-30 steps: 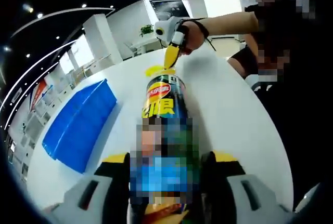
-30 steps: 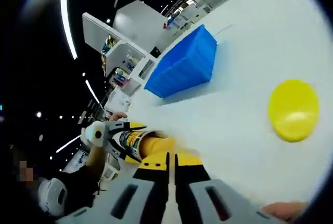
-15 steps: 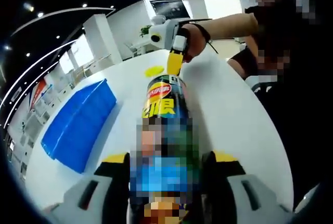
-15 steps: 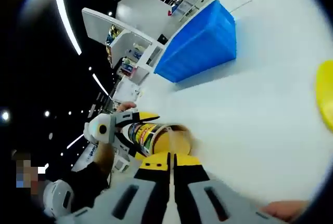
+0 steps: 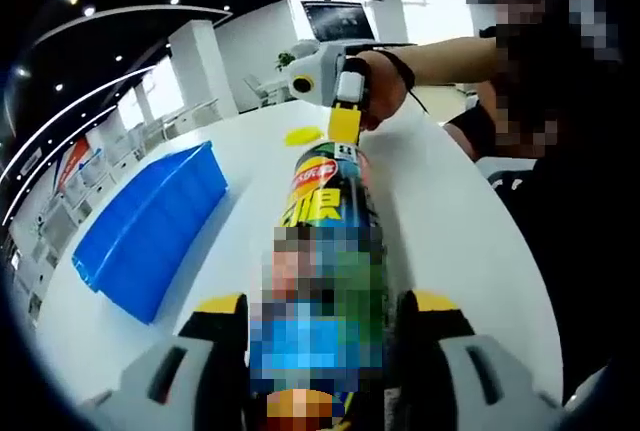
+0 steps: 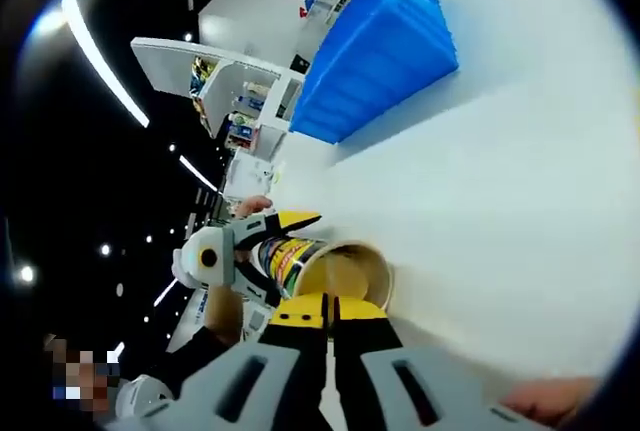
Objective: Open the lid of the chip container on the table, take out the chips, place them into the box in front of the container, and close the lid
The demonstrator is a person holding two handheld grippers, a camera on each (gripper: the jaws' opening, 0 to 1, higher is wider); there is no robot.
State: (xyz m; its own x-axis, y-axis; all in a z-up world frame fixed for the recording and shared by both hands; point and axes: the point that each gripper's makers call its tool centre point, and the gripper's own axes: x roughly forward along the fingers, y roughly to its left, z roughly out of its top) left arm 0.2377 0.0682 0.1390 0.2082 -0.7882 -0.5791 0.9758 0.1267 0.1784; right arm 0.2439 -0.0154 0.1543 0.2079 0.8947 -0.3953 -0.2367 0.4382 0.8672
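With our left tool (image 5: pixel 320 351) clamping the open chip can (image 5: pixel 322 251) over the worktop (image 6: pixel 520 201), we should guide our pinched-together right tool (image 6: pixel 327 313) straight into its mouth

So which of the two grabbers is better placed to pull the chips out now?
The right gripper: it sits at the open mouth of the chip container, while the left gripper is busy clamping the container's body.
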